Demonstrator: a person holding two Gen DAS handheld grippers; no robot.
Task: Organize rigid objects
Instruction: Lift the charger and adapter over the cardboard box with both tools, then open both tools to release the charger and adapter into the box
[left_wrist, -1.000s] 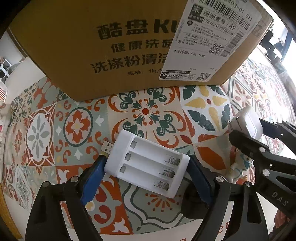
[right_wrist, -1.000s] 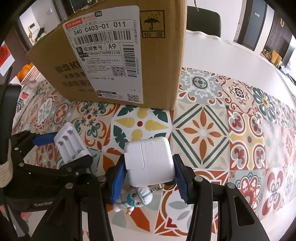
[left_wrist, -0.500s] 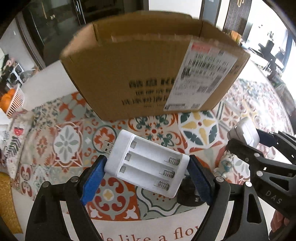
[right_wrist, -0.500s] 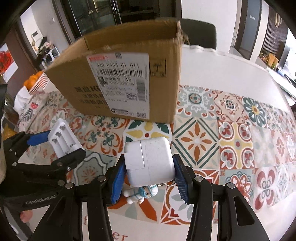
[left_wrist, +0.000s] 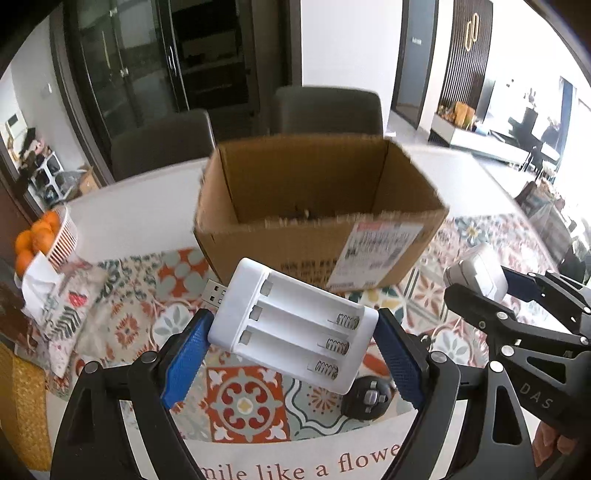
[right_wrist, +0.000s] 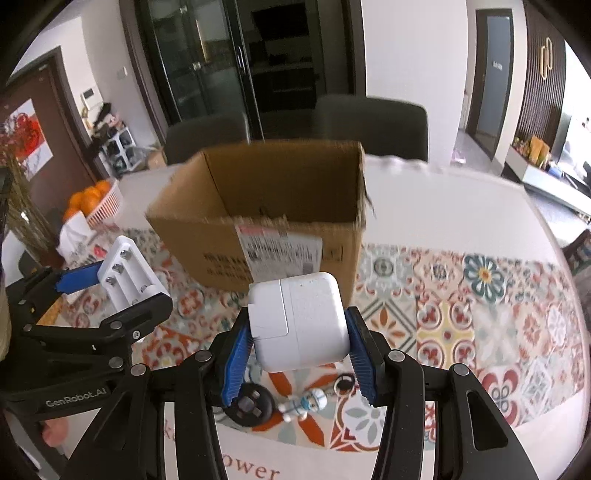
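A: What lies nearest on the table (right_wrist: 461, 206)?

B: A patterned tile-print cloth (right_wrist: 443, 328) with a white hem reading "mile like a flowe". On it sit a black round disc (left_wrist: 365, 400) and a small figurine keyring (right_wrist: 306, 402).

A: And further back?

B: An open cardboard box (left_wrist: 317, 221) with a shipping label, its print too blurred to read. Behind it, two dark chairs (right_wrist: 369, 122), a basket of oranges (left_wrist: 37, 236) to the left, and a dark glass cabinet.

A: Any writing on the tools?

B: "GenRobot.AI" on one, "DAS" on the other.

A: The grippers?

B: The left gripper (left_wrist: 291, 350) clamps a white battery charger (left_wrist: 291, 328) across its width, held above the cloth. The right gripper (right_wrist: 299, 350) is closed on a white power adapter (right_wrist: 299, 321), also aloft before the box.
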